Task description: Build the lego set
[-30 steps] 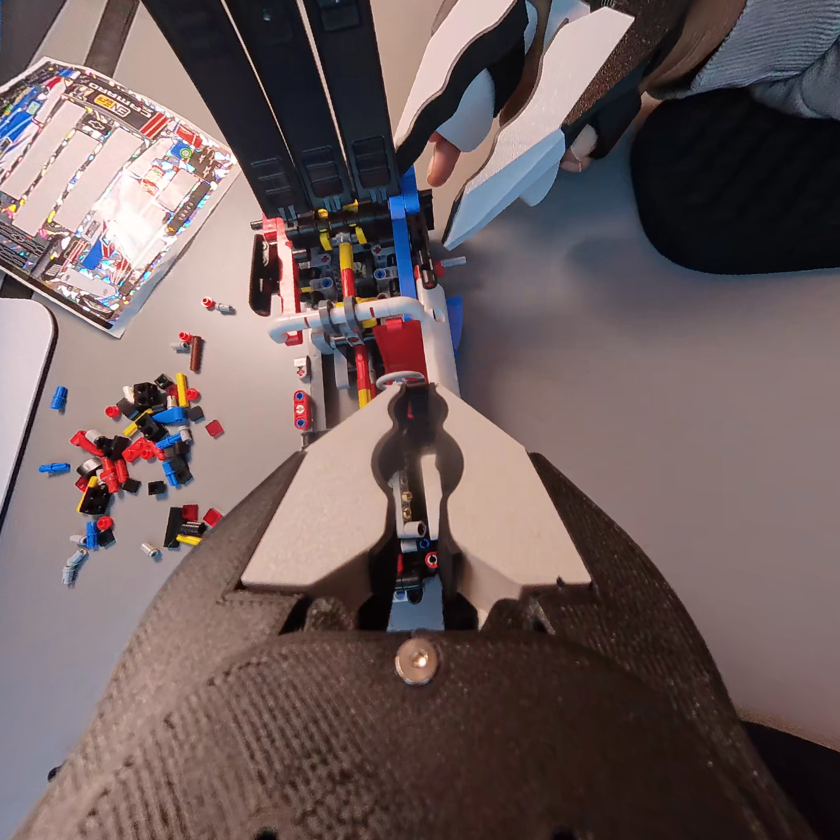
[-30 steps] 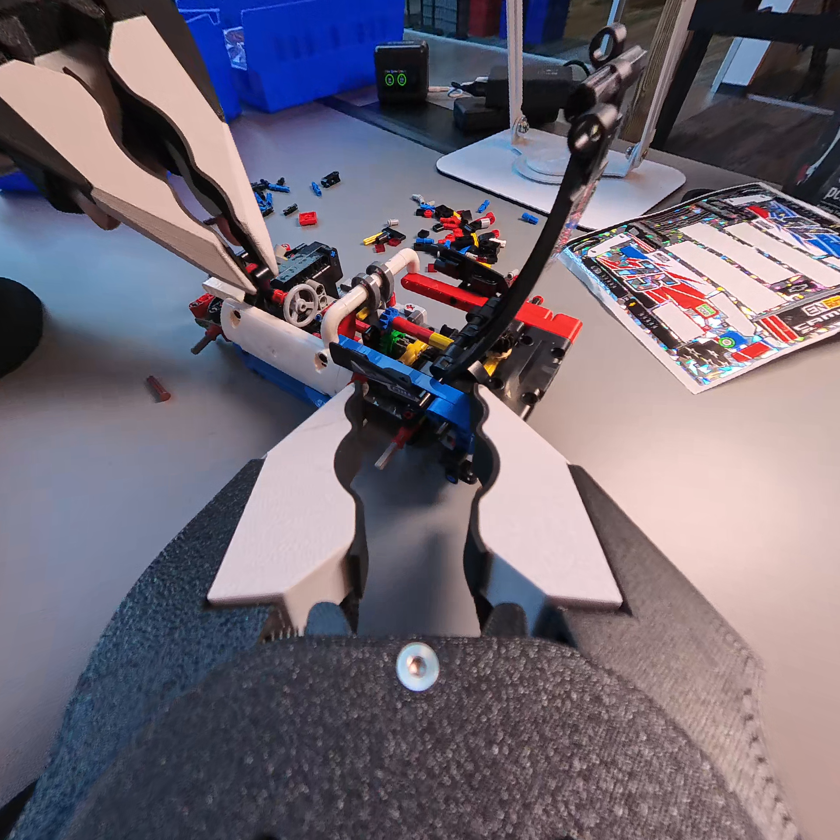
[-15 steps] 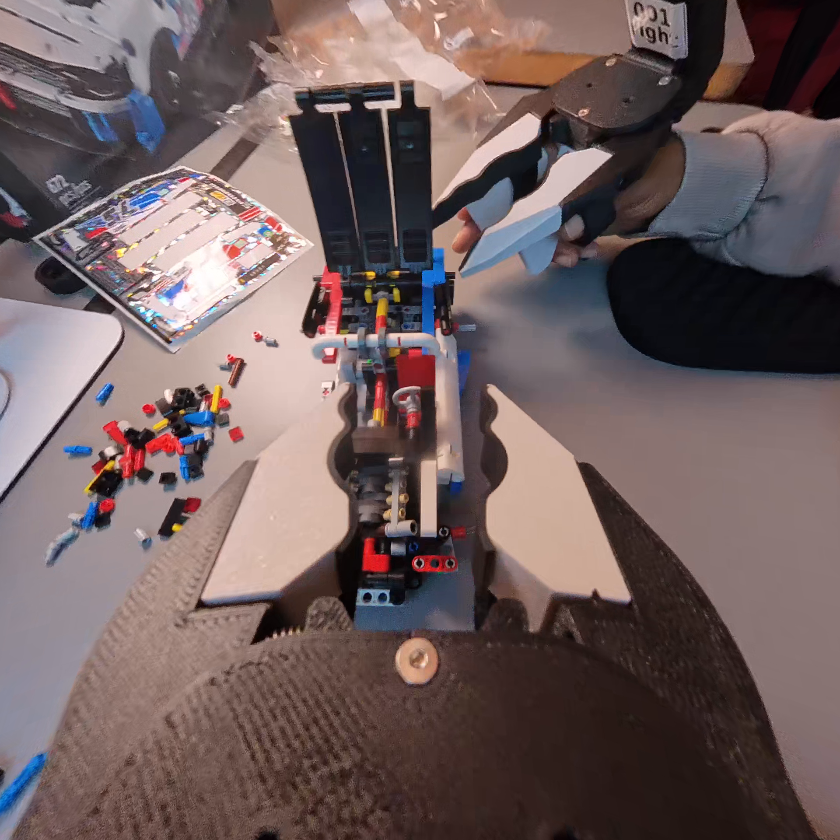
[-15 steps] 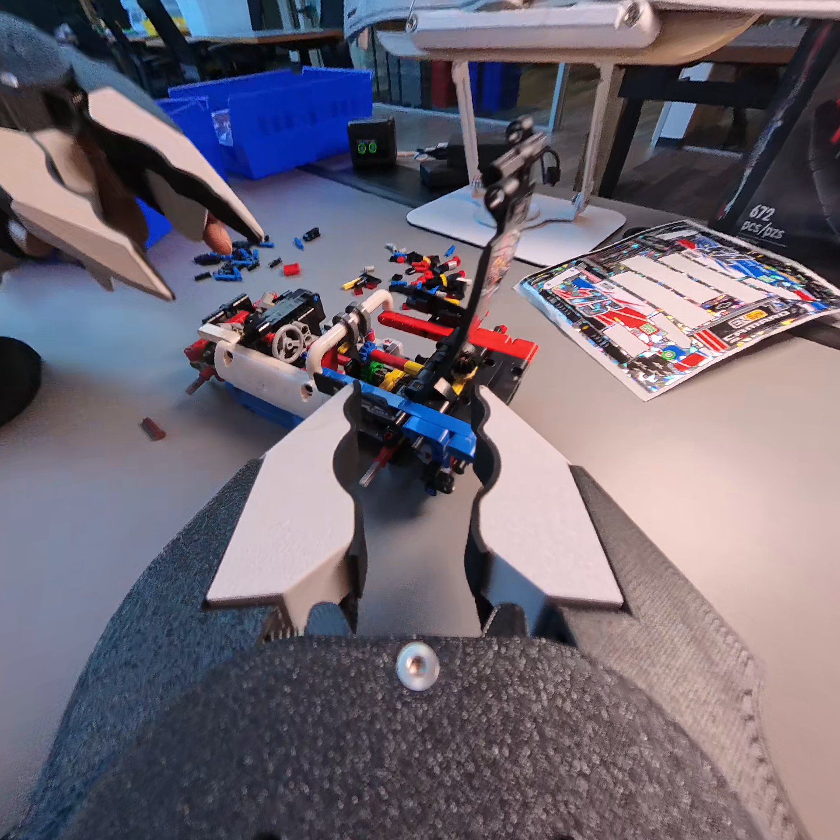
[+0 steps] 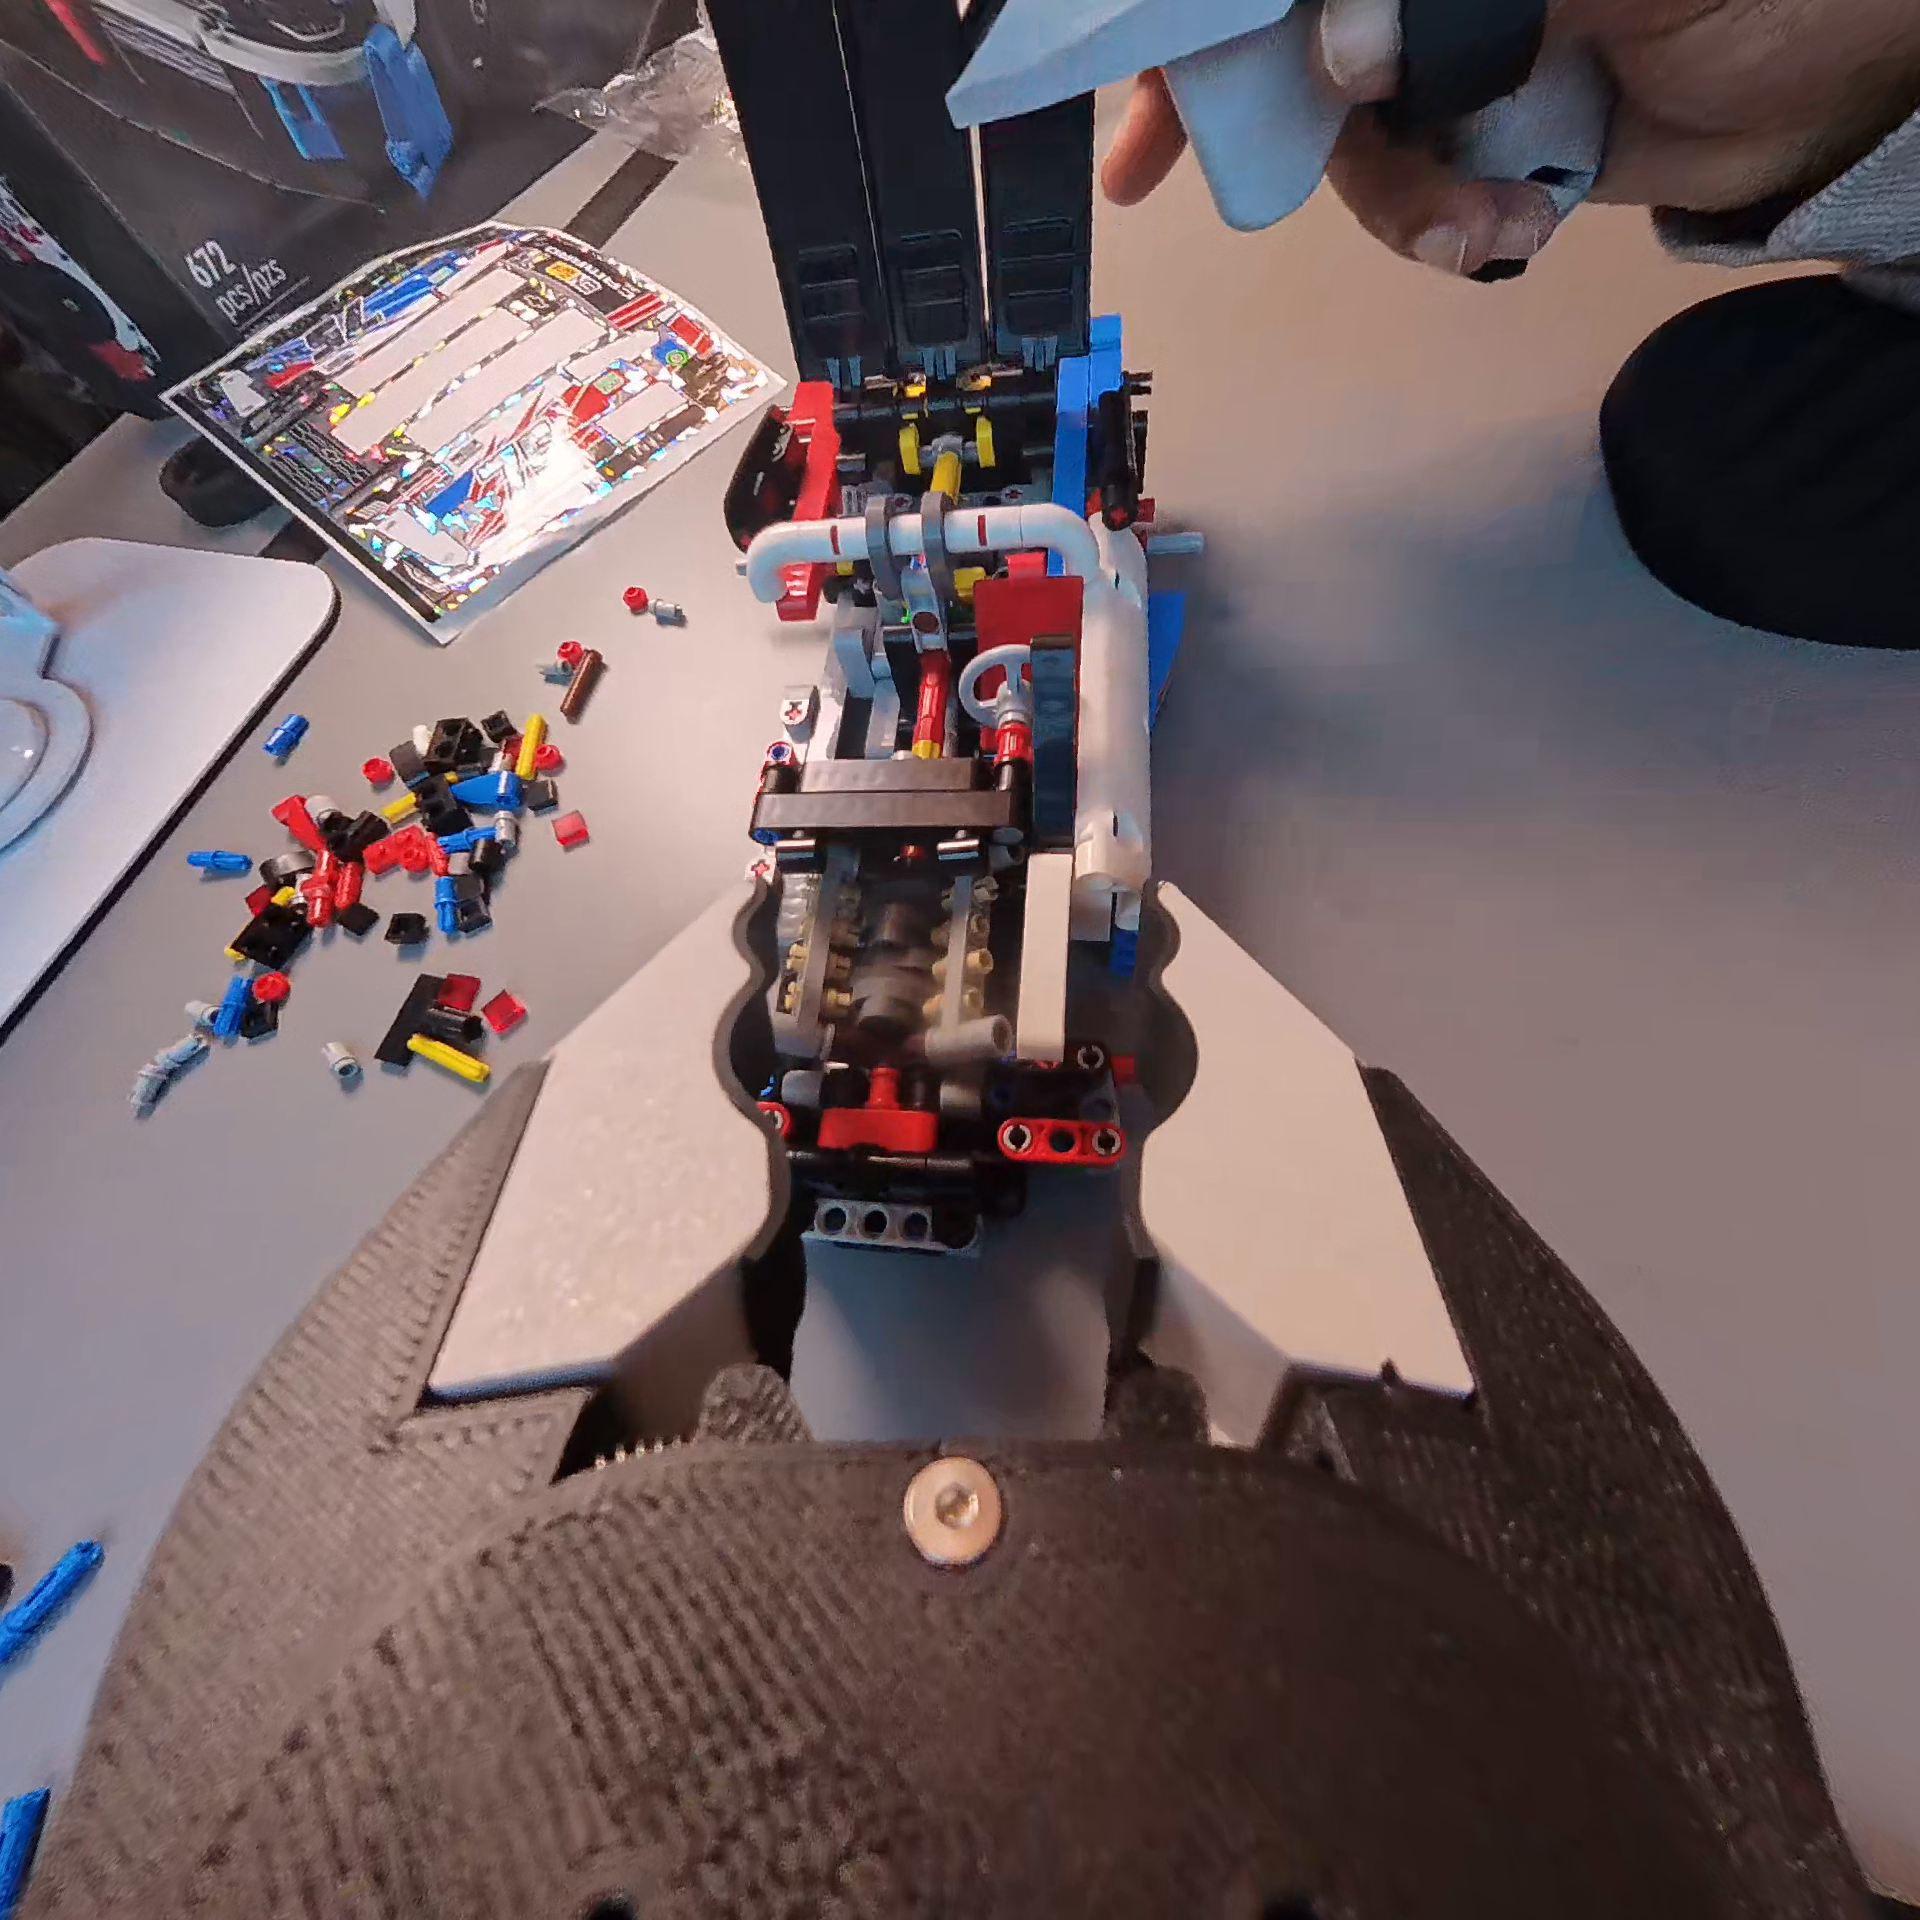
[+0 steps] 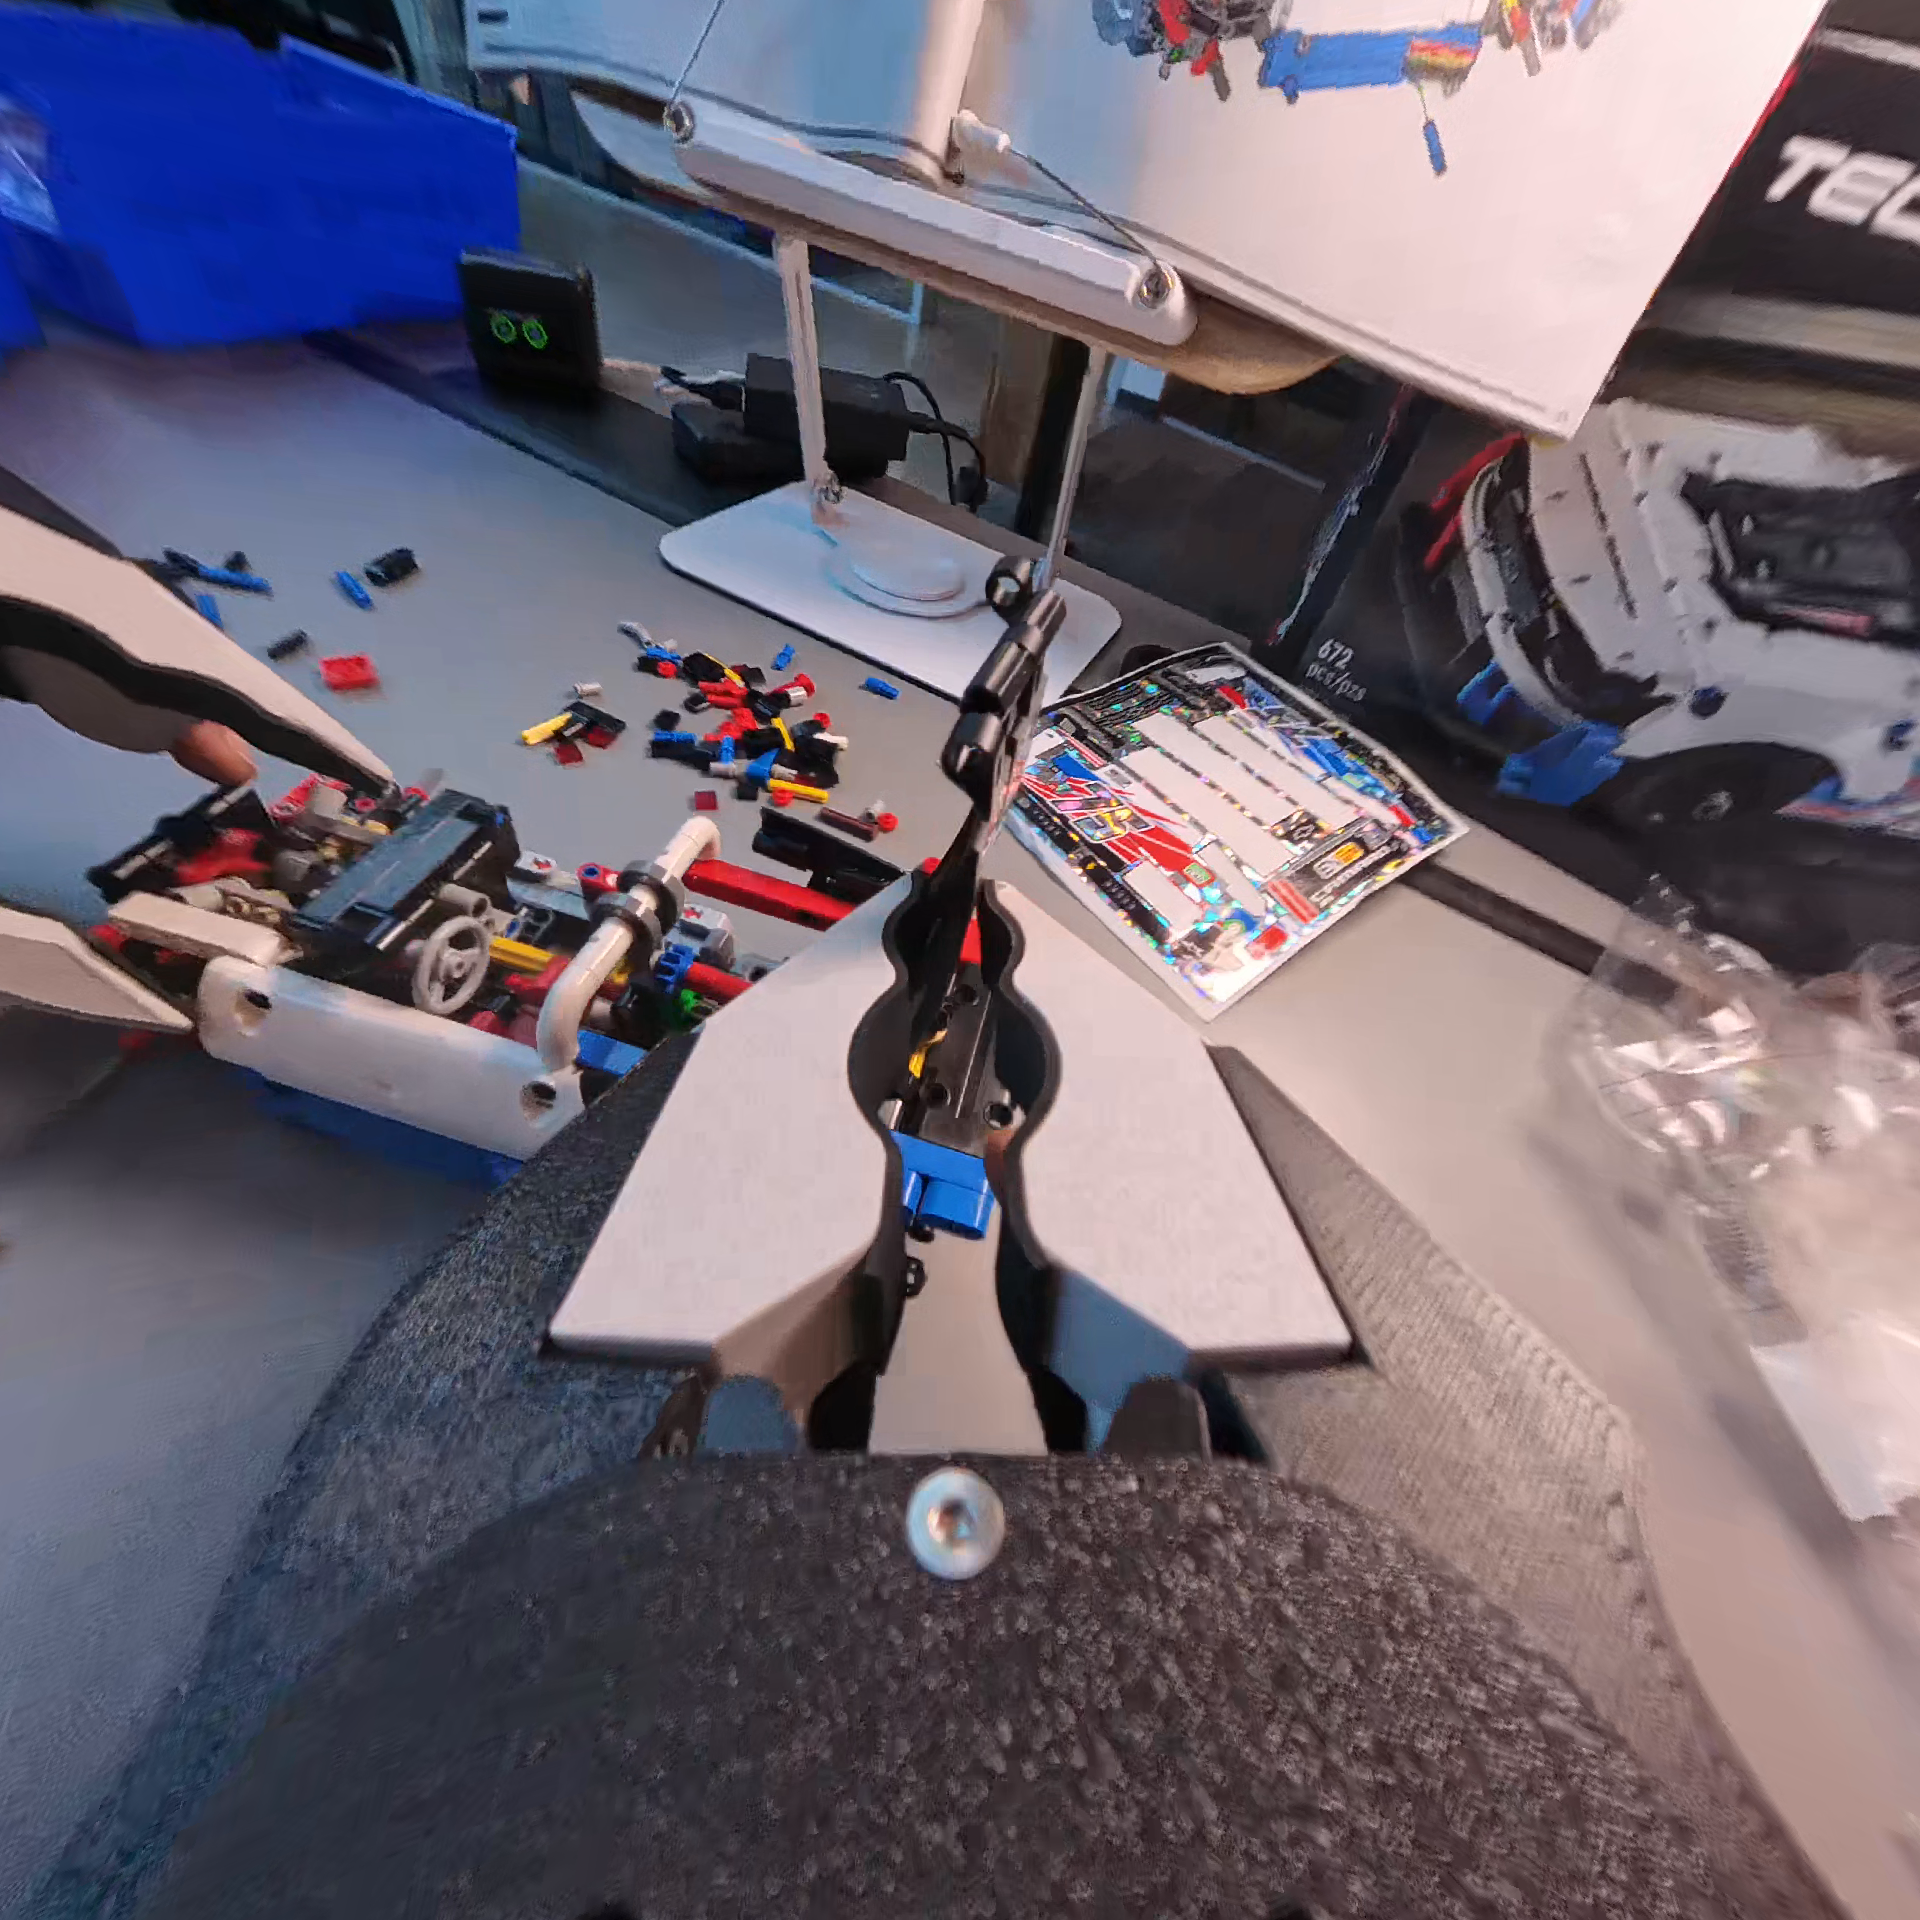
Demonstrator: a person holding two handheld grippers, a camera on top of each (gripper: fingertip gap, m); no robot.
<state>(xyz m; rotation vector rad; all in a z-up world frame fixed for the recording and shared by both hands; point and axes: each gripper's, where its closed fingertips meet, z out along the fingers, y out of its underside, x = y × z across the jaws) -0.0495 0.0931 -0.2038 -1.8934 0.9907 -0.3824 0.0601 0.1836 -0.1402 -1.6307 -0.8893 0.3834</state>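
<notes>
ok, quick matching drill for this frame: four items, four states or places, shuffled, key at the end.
Items:
1. left gripper
2. right gripper
3. sticker sheet
4. loose pieces

States or places:
A. flat on the table, in front of the set box
B. shut on the upright black panels
C. open, fingers either side of the car chassis end
D. scattered heap between the white stand base and the chassis

Pairs: 1-C, 2-B, 3-A, 4-D

Right gripper [image 6: 951, 894] fingers [image 6: 748, 1132] pinch the lego car's [image 6: 395, 966] raised black panel [image 6: 1003, 686]
</notes>
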